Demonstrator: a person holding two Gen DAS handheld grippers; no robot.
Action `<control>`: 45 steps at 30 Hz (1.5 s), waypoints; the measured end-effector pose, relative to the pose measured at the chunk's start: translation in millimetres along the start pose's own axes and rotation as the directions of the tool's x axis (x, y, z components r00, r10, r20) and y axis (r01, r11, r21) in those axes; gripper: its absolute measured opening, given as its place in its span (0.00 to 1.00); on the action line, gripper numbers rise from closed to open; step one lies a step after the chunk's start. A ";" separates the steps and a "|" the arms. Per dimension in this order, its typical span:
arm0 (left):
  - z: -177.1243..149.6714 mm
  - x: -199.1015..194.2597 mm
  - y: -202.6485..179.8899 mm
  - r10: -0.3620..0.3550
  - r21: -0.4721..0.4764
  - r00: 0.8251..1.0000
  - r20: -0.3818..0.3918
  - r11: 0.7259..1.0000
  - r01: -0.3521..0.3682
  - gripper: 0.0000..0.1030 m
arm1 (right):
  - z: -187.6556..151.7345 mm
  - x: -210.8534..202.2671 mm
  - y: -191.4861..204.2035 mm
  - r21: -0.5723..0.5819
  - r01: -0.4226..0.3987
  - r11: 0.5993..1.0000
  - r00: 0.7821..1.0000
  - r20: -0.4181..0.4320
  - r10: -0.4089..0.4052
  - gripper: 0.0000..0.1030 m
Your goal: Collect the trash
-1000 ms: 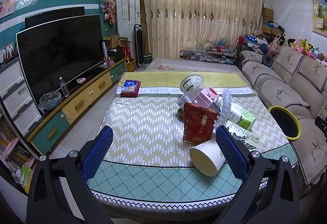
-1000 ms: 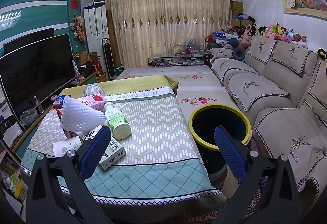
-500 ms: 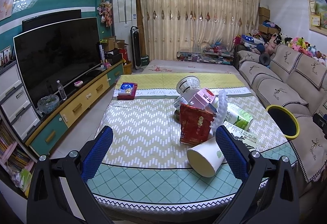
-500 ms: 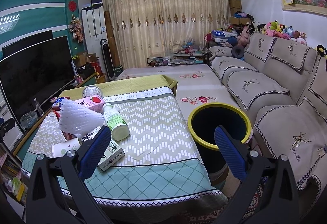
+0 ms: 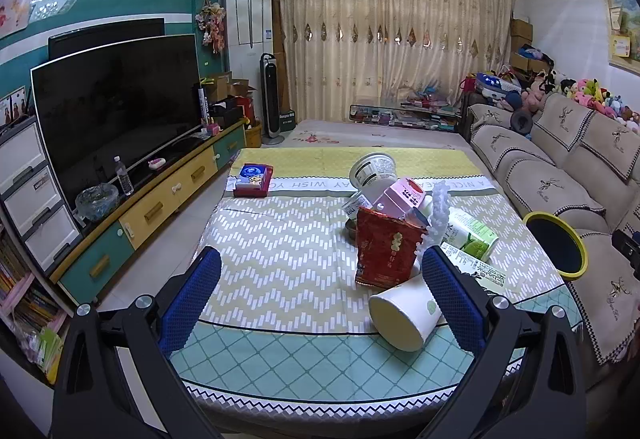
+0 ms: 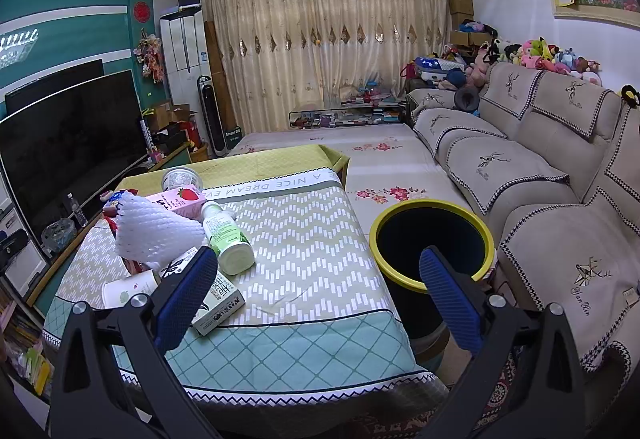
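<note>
Both the left tongs and right tongs hang spread and empty above the worktop's near edge. A tipped paper cup lies just inside the left tongs' right finger, mouth facing them. The green-labelled bottle points its base toward the right tongs. The yellow-rimmed bin stands off the worktop's right edge, with bare cloth between them.

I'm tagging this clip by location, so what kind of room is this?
Most likely a home living room: a big television on a low cabinet, a cushioned sofa topped with plush toys, and long curtains across the far wall.
</note>
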State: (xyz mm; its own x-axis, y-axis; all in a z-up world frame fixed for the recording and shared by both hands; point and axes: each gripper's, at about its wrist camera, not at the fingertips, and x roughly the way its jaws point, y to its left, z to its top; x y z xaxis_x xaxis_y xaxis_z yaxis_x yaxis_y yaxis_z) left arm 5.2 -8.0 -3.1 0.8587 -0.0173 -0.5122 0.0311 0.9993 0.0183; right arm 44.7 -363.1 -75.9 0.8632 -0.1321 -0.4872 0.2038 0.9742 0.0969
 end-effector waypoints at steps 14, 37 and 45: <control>0.1 0.3 -1.0 0.007 0.001 1.000 0.000 1.000 -0.007 0.96 | -2.5 7.5 -1.6 0.009 -0.002 1.000 1.000 -0.011 0.002 0.94; -0.4 11.4 -5.1 0.007 0.010 1.000 -0.019 1.000 -0.006 0.96 | -5.9 15.4 -8.3 0.021 0.007 1.000 1.000 -0.023 -0.006 0.94; -5.0 17.8 -5.8 0.008 0.003 1.000 -0.028 1.000 -0.008 0.96 | -12.4 30.1 -4.2 0.013 -0.011 1.000 0.998 -0.062 0.011 0.94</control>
State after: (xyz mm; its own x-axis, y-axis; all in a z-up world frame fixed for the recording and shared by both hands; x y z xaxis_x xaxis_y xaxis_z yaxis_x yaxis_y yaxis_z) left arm 17.7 -14.0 -16.6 0.8443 -0.0085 -0.5359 0.0260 0.9993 0.0251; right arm 64.1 -368.8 -101.8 0.8351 -0.1094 -0.5391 0.2007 0.9731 0.1135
